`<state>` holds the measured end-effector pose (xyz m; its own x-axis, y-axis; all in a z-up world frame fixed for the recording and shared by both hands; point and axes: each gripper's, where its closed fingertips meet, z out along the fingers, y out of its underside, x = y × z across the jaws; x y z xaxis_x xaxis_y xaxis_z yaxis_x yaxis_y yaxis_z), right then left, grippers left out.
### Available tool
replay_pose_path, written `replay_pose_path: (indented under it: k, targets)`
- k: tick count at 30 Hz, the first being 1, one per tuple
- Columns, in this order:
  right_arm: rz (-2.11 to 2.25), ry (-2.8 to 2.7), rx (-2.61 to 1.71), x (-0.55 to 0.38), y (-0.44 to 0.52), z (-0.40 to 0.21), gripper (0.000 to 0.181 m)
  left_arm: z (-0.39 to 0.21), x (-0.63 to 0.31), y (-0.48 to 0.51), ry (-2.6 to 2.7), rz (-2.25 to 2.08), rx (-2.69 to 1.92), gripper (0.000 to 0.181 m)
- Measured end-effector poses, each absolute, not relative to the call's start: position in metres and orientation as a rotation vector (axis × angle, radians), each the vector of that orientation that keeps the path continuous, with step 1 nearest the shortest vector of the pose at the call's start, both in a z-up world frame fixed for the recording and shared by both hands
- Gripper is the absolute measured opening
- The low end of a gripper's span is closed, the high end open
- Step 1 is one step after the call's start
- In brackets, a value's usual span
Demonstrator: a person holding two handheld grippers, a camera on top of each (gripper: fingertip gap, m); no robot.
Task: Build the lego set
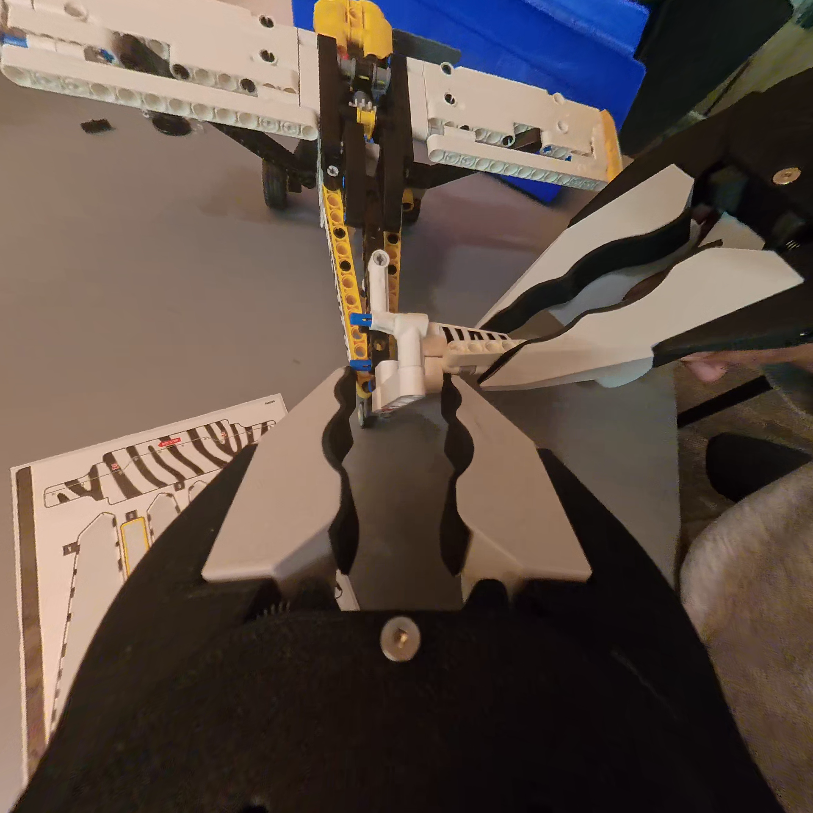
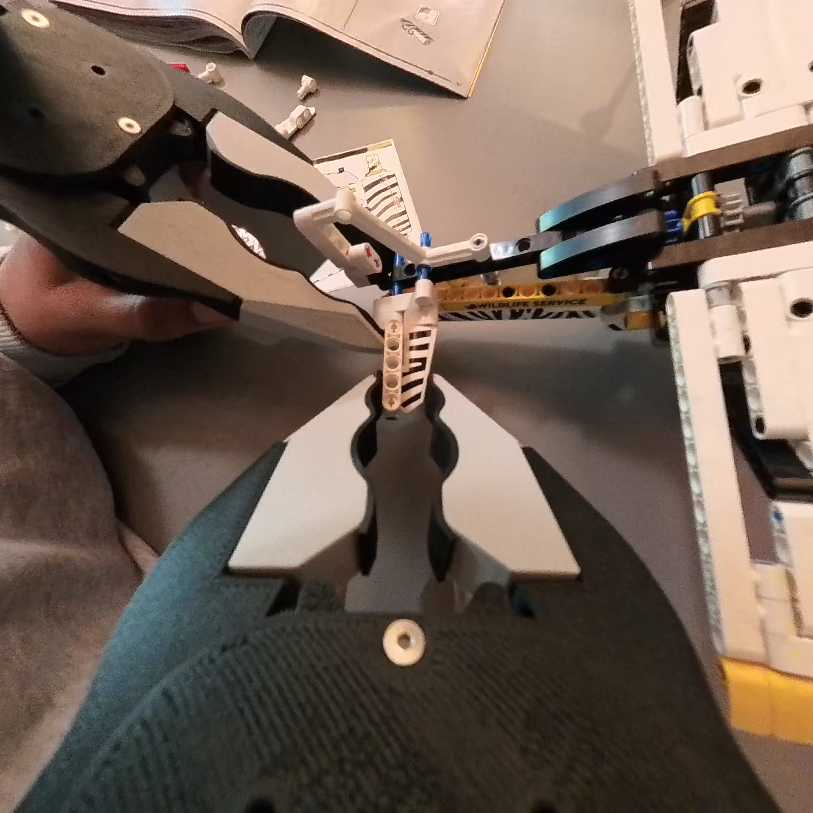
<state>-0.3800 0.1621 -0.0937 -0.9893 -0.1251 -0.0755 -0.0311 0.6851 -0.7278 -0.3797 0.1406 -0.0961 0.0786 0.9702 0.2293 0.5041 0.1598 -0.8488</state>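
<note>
A Lego plane with white wings (image 1: 176,88) and a yellow and black fuselage (image 1: 347,264) stands on the grey table, tail towards me. My left gripper (image 1: 398,385) is closed around the tail end, one pad on the yellow beam, the other on a white connector (image 1: 409,352). My right gripper (image 1: 484,352) comes in from the right, shut on a white beam with a zebra-striped panel (image 1: 475,341) that meets the tail. In the right wrist view the right gripper (image 2: 404,385) holds this striped panel (image 2: 415,365), the left gripper (image 2: 347,253) straddles the white tail frame (image 2: 334,211), and the fuselage (image 2: 528,301) runs right.
A sticker sheet (image 1: 132,484) lies left of my left gripper; it also shows in the right wrist view (image 2: 382,189). A blue bin (image 1: 506,53) stands behind the plane. An open instruction booklet (image 2: 374,35) and loose white pieces (image 2: 299,119) lie farther off. A small black piece (image 1: 94,125) lies under the left wing.
</note>
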Motion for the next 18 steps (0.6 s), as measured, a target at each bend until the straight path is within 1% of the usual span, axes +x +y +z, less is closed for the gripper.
replay_pose_path:
  k: [10, 16, 18]
  targets:
    - [-1.194, 2.798, -0.172, -0.3805, 0.1623, -0.0954, 0.018, -0.0982, -0.3798, 0.1403, -1.549, 0.699, -1.524, 0.038]
    - [-1.201, 2.802, -0.194, -0.3808, 0.1594, -0.0927, 0.018, -0.0967, -0.3823, 0.1364, -1.569, 0.687, -1.474, 0.043]
    - [-1.195, 2.818, -0.204, -0.3816, 0.1593, -0.094, 0.018, -0.0972, -0.3831, 0.1371, -1.568, 0.701, -1.49, 0.041]
